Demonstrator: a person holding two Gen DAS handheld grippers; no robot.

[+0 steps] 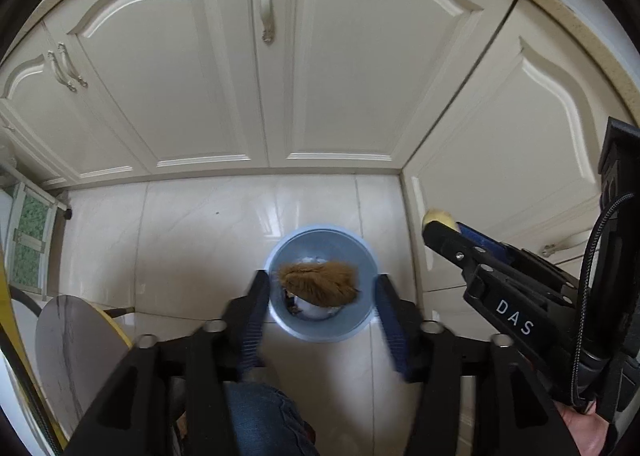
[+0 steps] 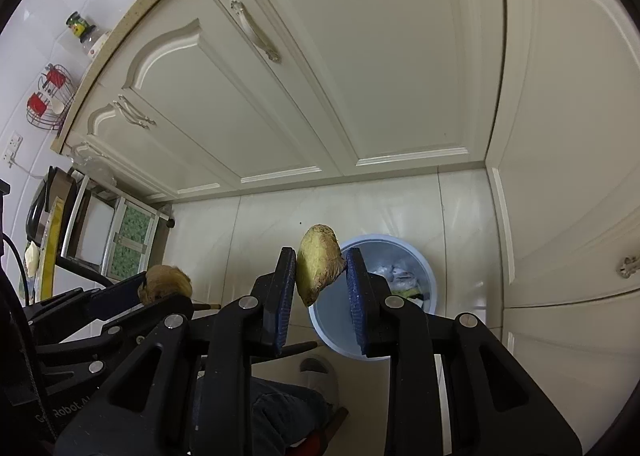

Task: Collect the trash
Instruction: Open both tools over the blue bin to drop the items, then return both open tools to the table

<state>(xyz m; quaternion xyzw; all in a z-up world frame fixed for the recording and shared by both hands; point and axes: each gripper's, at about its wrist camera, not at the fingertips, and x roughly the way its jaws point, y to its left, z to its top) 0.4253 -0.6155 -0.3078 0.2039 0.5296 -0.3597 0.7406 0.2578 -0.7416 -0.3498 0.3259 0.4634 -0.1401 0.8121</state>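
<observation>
The left tongs (image 1: 320,296) are spread wide, and a brown fuzzy scrap (image 1: 318,282) sits between them, right over the blue bin (image 1: 280,316). The right tongs (image 2: 320,284) squeeze a yellow peel (image 2: 318,268) beside the bin; move over it first, then let go.

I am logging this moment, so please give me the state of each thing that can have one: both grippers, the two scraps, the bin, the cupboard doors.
Left gripper: open.
Brown scrap: loose between the left fingers, above the bin.
Right gripper: shut on the yellow scrap.
Bin: upright, uncovered, trash inside.
Cupboard doors: closed.
</observation>
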